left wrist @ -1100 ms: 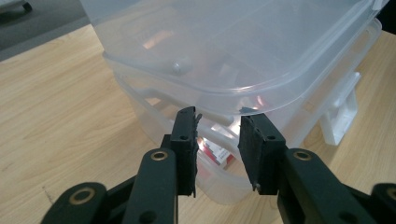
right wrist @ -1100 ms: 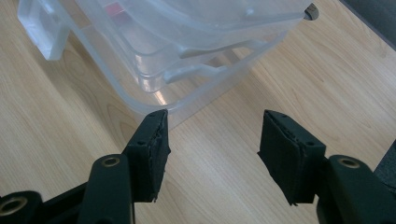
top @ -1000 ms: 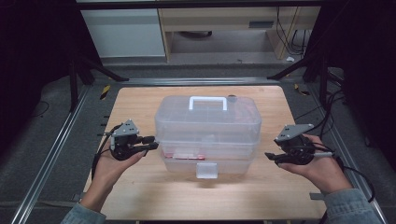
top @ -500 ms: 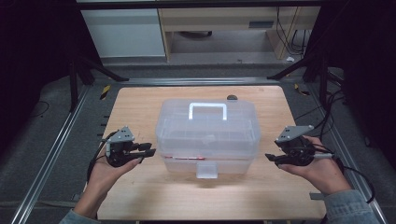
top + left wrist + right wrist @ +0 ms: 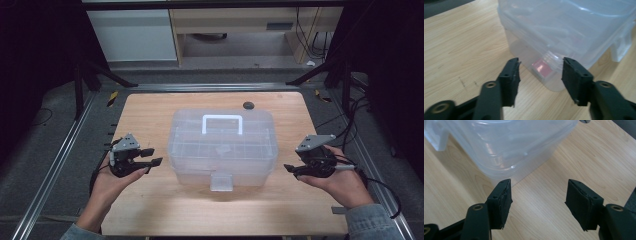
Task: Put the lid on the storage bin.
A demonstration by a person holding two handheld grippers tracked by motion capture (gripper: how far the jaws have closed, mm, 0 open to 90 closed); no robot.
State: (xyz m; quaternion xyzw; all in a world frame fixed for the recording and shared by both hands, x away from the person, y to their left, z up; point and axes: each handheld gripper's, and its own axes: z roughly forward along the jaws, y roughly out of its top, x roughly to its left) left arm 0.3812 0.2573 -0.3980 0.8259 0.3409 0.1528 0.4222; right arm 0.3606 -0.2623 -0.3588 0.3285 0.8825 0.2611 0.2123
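High view: your left claw [image 5: 150, 157] and right claw [image 5: 291, 170], both open and empty, flank the clear box [image 5: 223, 147] lying between them.

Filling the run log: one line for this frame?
left gripper: open, empty | right gripper: open, empty | clear storage box: lid shut, mid-table, between grippers, untouched

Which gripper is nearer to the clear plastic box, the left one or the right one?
Left. The left gripper sits just off the side of the clear plastic box; the right gripper waits open, slightly farther from its opposite side.
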